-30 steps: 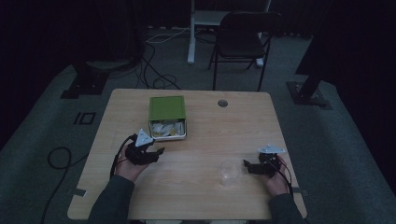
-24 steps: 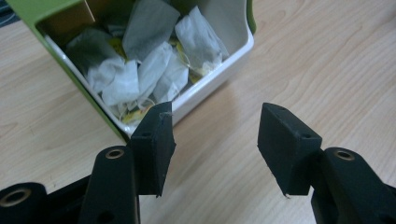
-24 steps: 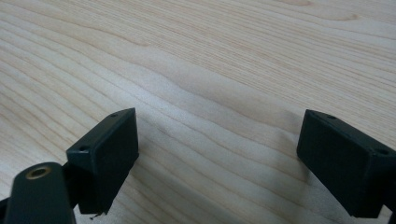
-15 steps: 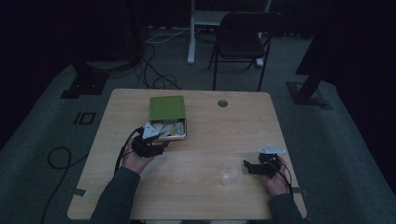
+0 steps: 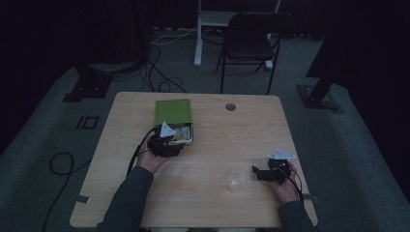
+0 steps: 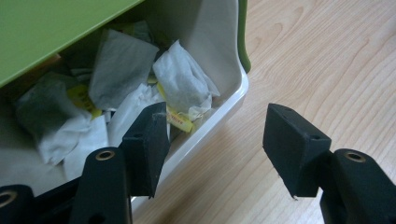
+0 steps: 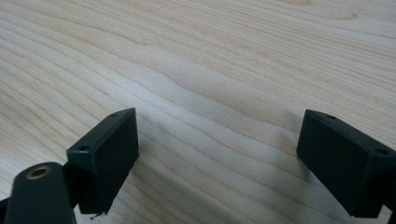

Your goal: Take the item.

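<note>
In the white box [image 6: 233, 88]: crumpled tea bags [image 6: 182, 79], yellow tags | left claw [image 6: 219, 140] agape | right claw [image 7: 219, 158] agape

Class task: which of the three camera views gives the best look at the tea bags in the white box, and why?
The left gripper view: it looks close into the white box, so single tea bags and a yellow tag show beside the left hand-held gripper. The high view gives the box as small and dim, its contents a pale blur. The right gripper view faces bare table wood.

Wooden table [image 5: 208, 130]: green-lidded box [image 5: 174, 120], clear cup [image 5: 238, 178]
</note>
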A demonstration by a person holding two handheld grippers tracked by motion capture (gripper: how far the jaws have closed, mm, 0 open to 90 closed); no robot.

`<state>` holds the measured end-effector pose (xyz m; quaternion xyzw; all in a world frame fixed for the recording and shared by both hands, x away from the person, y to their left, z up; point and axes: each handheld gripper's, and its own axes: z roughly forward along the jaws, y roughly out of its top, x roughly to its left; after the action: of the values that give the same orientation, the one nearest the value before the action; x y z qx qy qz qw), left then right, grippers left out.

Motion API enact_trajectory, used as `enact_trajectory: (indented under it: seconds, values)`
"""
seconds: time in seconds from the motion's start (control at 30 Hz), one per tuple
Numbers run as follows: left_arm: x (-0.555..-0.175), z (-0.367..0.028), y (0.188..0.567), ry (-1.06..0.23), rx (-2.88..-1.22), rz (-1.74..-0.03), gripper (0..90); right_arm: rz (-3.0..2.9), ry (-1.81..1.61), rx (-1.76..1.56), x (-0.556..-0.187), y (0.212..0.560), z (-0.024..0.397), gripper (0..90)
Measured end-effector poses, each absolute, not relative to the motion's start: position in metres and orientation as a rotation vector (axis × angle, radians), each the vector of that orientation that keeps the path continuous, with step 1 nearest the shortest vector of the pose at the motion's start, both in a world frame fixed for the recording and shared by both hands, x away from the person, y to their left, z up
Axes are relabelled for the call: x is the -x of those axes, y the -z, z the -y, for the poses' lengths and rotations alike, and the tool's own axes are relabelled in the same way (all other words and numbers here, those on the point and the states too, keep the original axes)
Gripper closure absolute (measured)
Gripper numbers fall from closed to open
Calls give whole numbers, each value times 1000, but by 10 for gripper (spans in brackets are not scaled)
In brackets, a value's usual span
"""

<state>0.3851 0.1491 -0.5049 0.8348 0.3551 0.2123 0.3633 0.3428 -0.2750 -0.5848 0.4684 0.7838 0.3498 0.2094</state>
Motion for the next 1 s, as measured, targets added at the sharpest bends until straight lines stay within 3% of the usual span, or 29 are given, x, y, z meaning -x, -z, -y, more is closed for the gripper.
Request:
enact_trajectory:
  seconds: [1.0]
  values:
    - [-403,-132,523,-484,-2186,-921,416,-2181,-974,-1303,-342,585,275,126]
